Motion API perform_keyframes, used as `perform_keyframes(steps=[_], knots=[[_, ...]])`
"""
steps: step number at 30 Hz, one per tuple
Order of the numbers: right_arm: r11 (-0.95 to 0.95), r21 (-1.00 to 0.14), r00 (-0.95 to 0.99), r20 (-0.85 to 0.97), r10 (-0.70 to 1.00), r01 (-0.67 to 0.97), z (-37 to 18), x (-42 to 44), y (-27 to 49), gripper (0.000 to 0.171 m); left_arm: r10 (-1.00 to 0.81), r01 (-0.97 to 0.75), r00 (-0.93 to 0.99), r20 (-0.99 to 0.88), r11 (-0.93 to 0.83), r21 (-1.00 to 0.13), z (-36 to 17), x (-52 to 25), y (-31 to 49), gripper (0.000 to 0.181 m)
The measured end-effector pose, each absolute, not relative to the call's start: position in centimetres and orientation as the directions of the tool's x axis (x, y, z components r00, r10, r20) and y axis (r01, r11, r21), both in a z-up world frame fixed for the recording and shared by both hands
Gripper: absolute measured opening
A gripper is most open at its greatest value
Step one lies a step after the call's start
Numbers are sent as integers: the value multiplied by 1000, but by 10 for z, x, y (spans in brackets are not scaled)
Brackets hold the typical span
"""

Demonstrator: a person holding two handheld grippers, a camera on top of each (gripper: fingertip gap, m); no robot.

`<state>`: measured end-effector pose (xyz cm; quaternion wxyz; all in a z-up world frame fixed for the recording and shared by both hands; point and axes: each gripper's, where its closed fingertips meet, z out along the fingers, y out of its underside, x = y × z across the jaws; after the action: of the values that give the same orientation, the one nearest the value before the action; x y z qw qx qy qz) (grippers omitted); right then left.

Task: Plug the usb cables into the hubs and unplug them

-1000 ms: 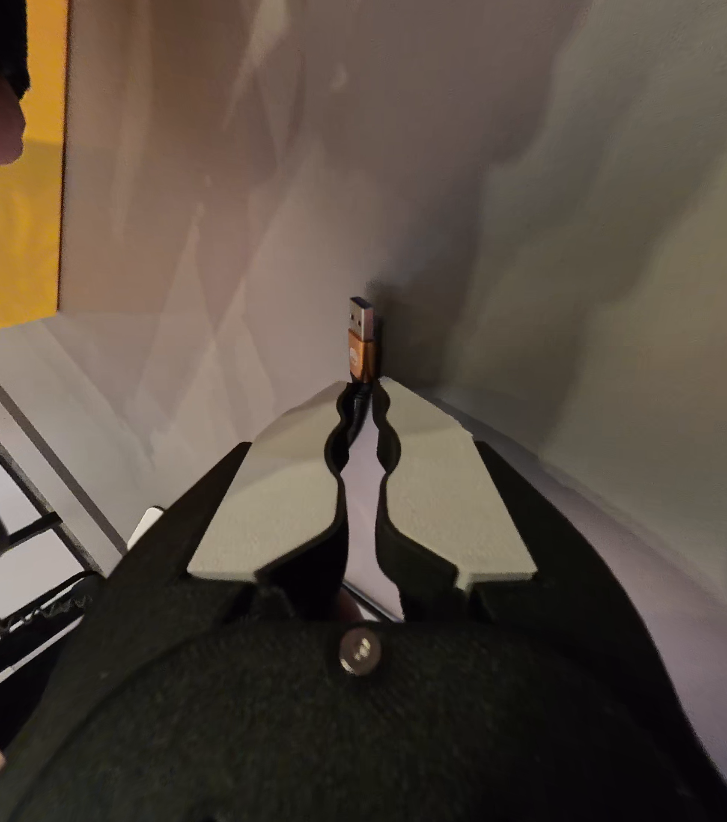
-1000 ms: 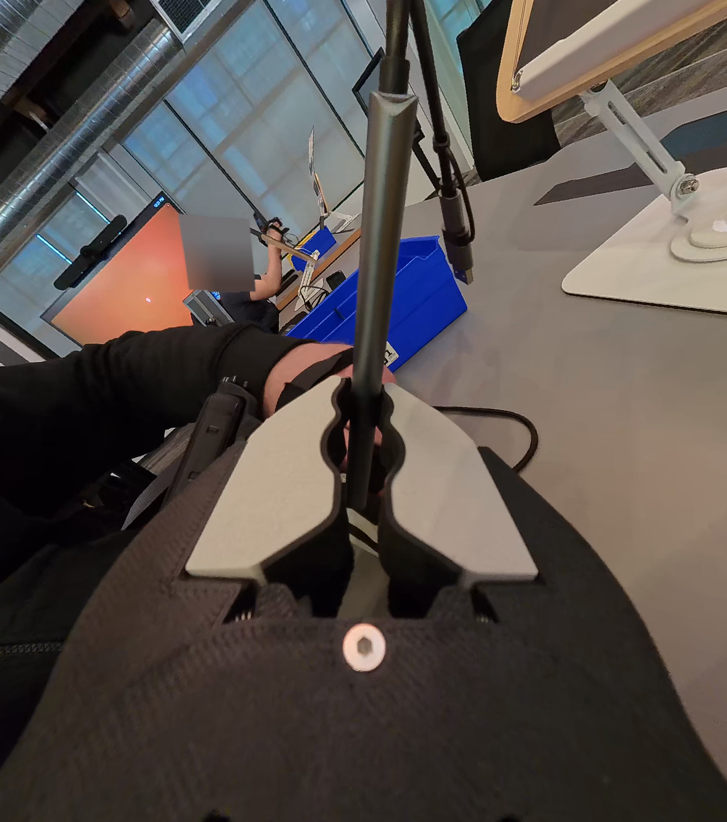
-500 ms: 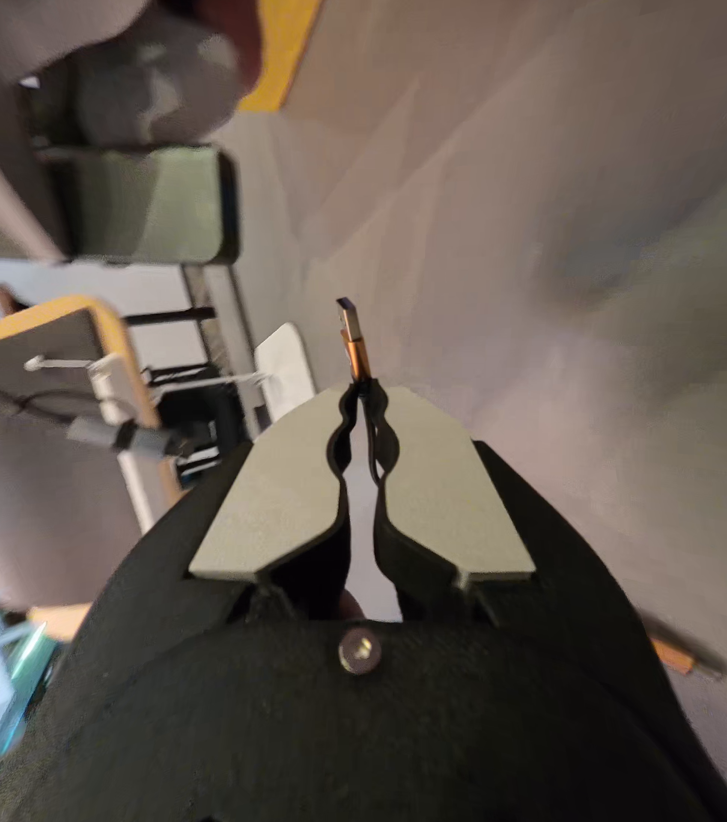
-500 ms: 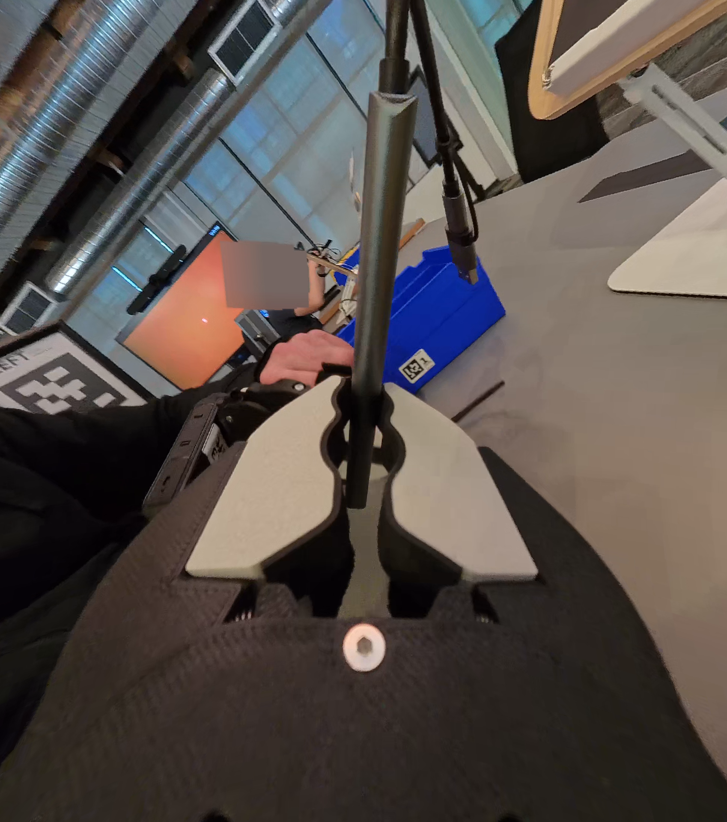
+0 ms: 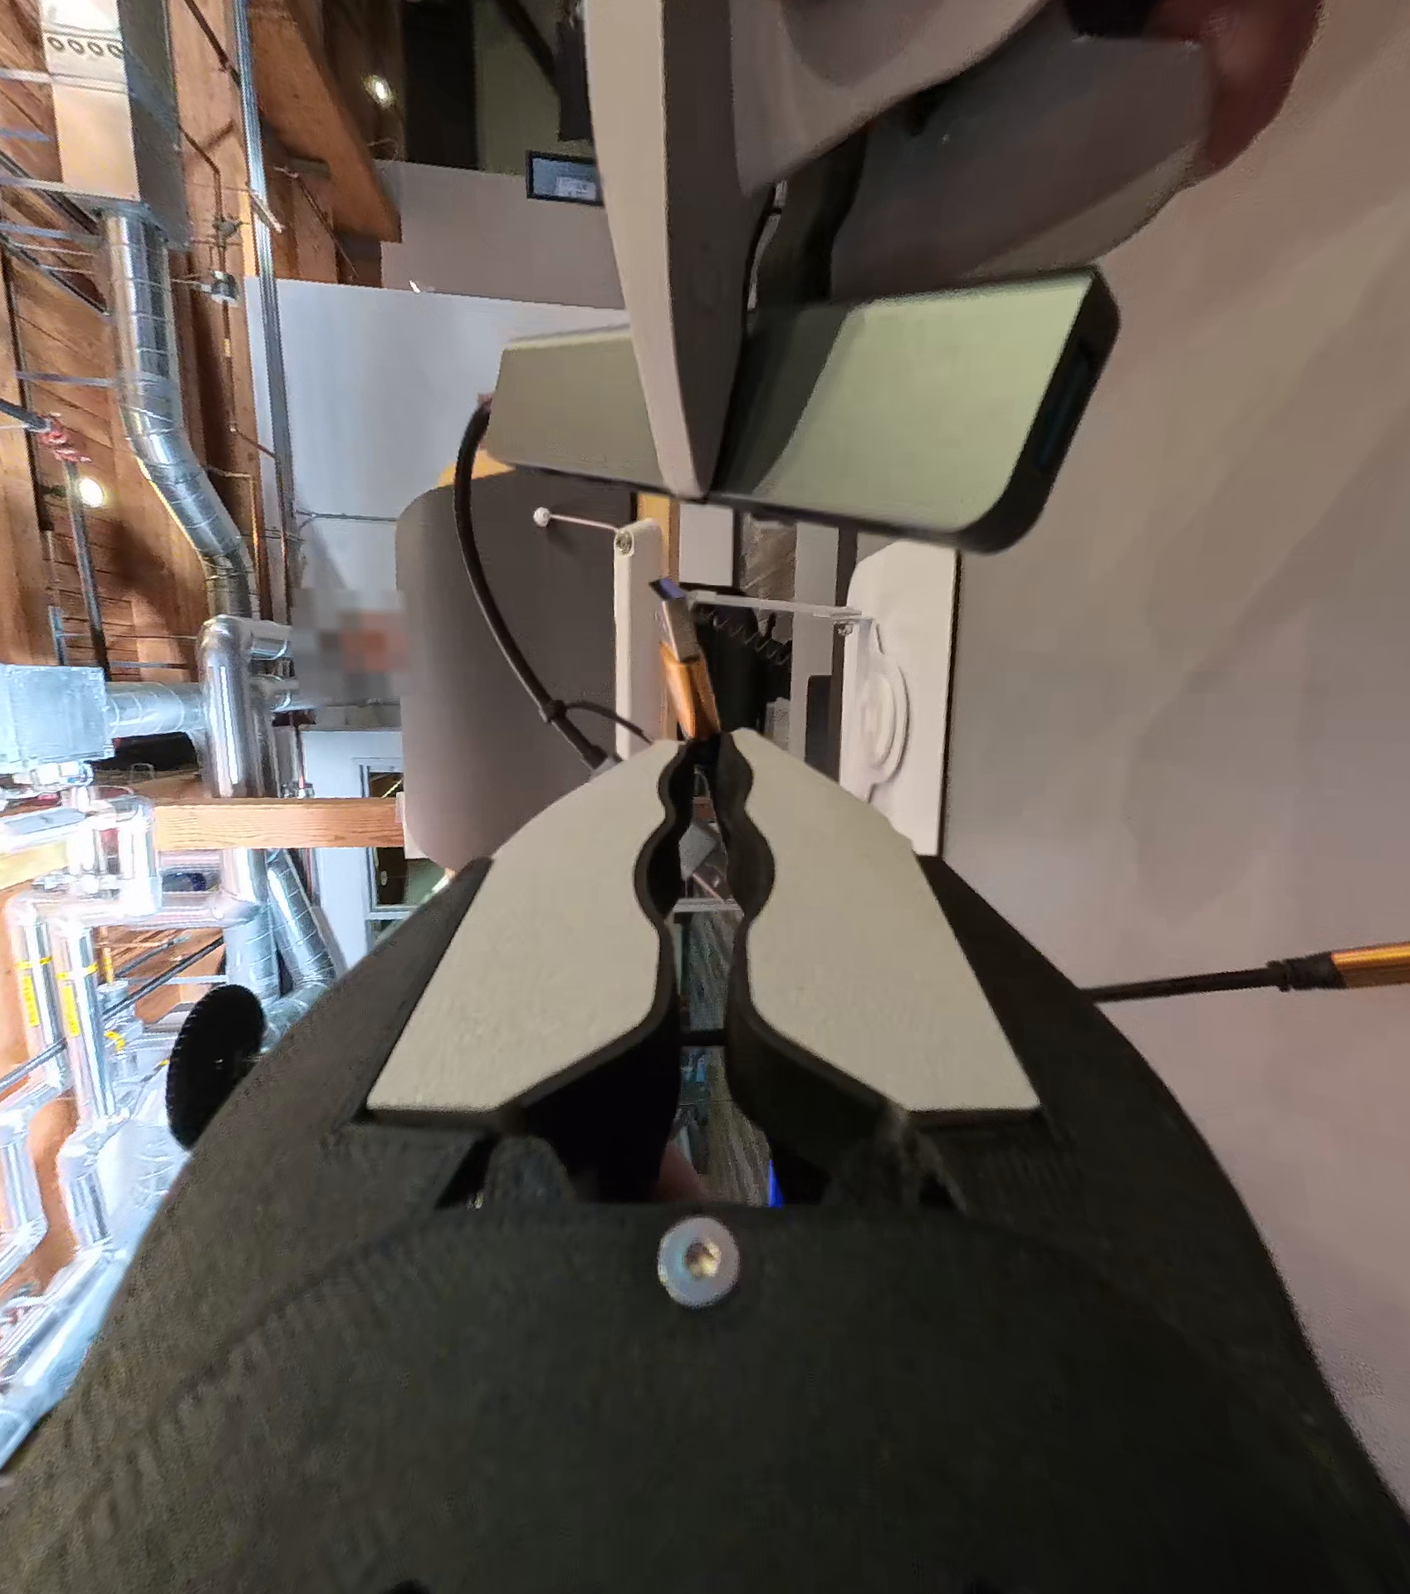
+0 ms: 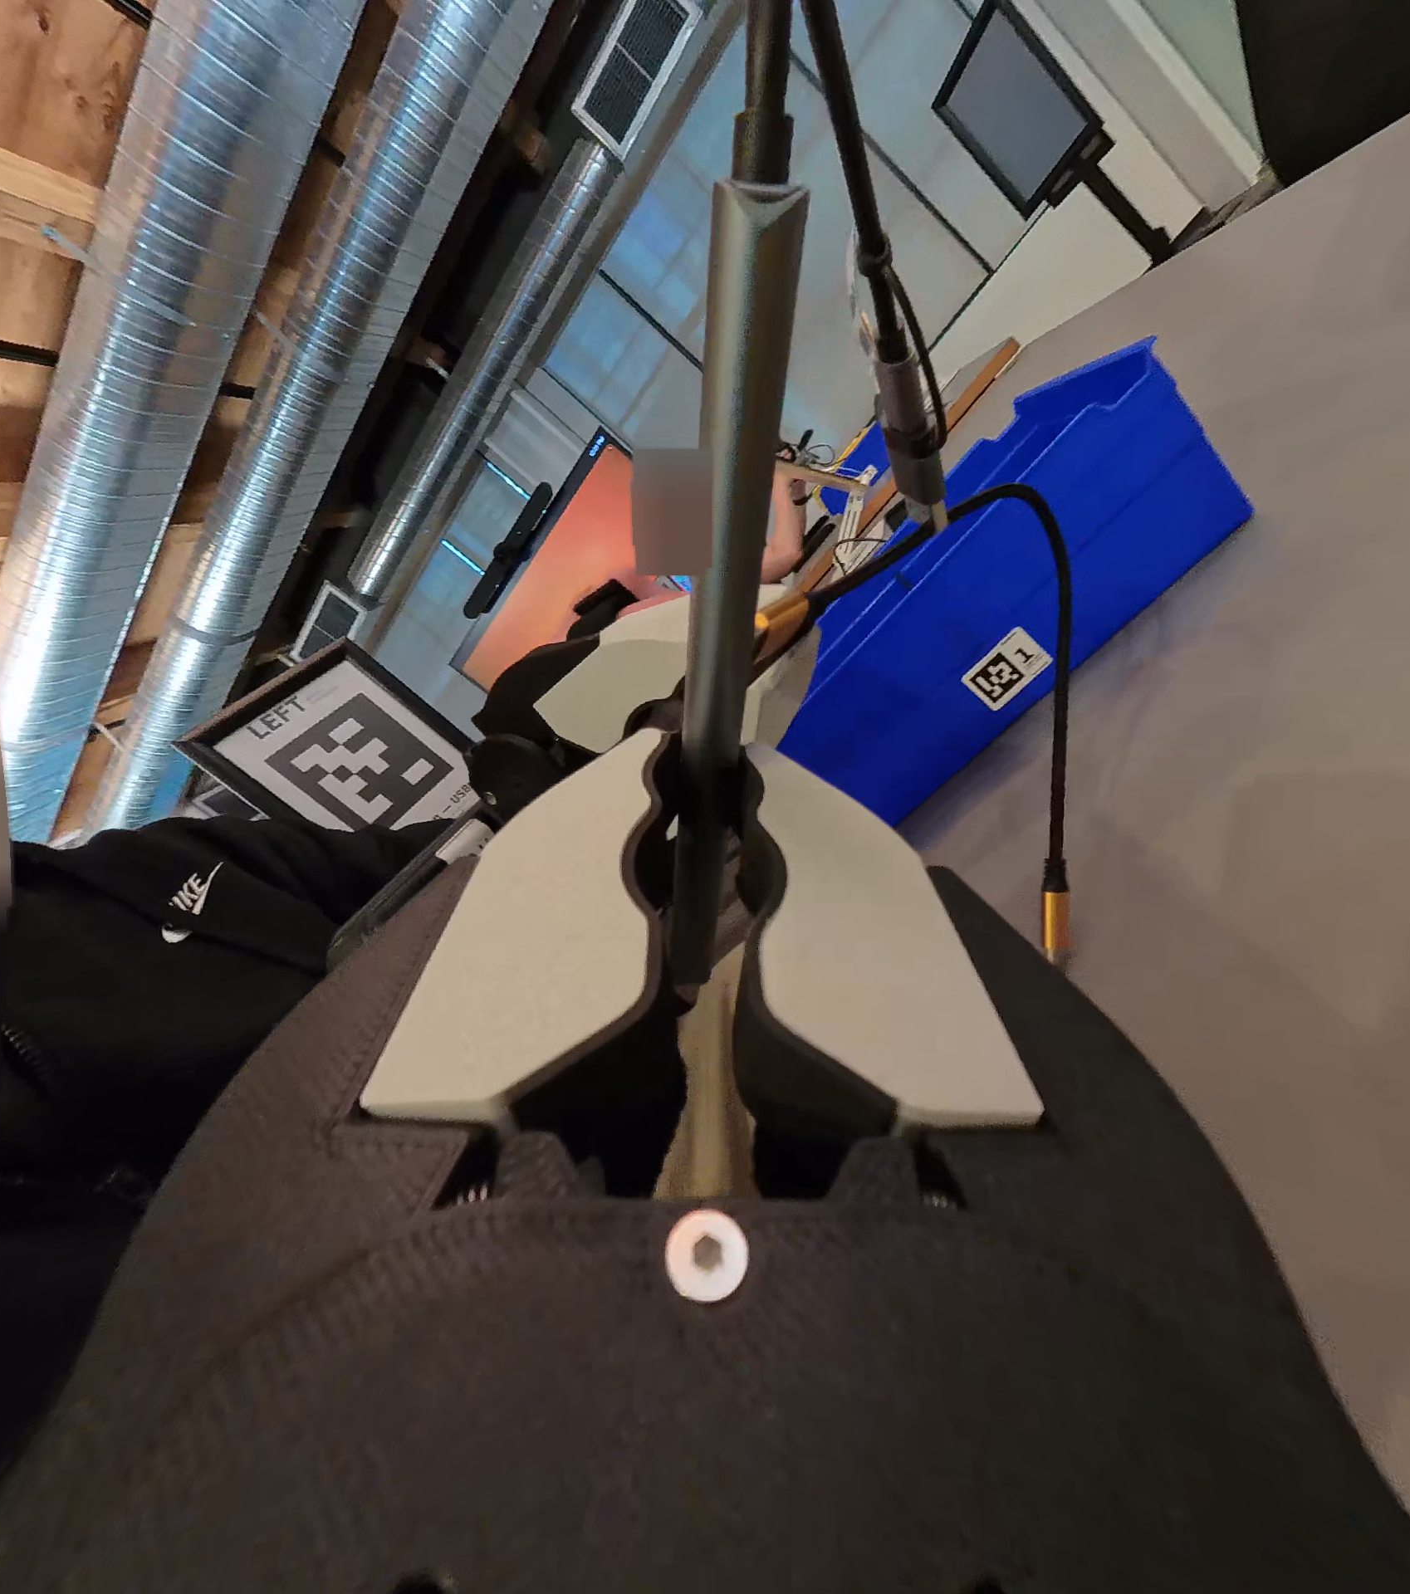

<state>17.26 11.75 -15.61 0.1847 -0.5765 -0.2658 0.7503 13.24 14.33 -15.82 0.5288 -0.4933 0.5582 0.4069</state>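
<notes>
My left gripper [image 5: 706, 746] is shut on the orange USB plug [image 5: 689, 681], whose metal tip points up toward the grey hub [image 5: 900, 405]. The plug is apart from the hub, below its long side. My right gripper [image 6: 706, 750] is shut on that hub [image 6: 740, 483], seen edge-on there; one of its fingers [image 5: 667, 216] crosses the hub in the left wrist view. Behind the hub in the right wrist view are the left gripper [image 6: 598, 681] and the orange plug [image 6: 783, 617]. The black cable arcs down to a second orange plug [image 6: 1055, 919] on the table, which also shows in the left wrist view [image 5: 1400, 962].
A blue bin [image 6: 1029, 561] stands on the grey table [image 6: 1331, 949]. The hub's own cable ends in a grey plug [image 6: 909, 431] that hangs free. A white stand base [image 5: 900, 690] sits beyond. A framed marker board [image 6: 339, 759] and a black sleeve [image 6: 167, 906] are at left. About 5 cm separates my left fingertips from my right.
My left gripper has swung with the orange plug from facing the bare table to facing the hub. My right gripper has tilted upward with the hub. Both stay shut.
</notes>
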Motion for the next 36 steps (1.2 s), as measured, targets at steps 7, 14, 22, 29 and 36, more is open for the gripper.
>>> perform_keyframes(steps=[7, 14, 22, 29, 36], knots=[[-814, -573, -219, -809, 545, 92, -174, 158, 111, 10, -108, -989, 4, -994, 146, -20, -172, 126, 147, 5], [-840, -528, -162, -846, 507, 124, -192, 157, 115, 10, -96, -989, -44, -994, 146, 30, -183, 130, 150, 5], [-861, -489, -125, -872, 474, 141, -202, 158, 116, 10, -105, -989, -90, -990, 128, 76, -199, 131, 152, 5], [-874, -452, -31, -891, 454, 179, -217, 158, 116, 10, -95, -987, -125, -988, 117, 114, -210, 132, 153, 5], [-893, -388, -34, -920, 391, 227, -223, 160, 110, 10, -68, -980, -158, -985, 135, 148, -219, 136, 152, 5]])
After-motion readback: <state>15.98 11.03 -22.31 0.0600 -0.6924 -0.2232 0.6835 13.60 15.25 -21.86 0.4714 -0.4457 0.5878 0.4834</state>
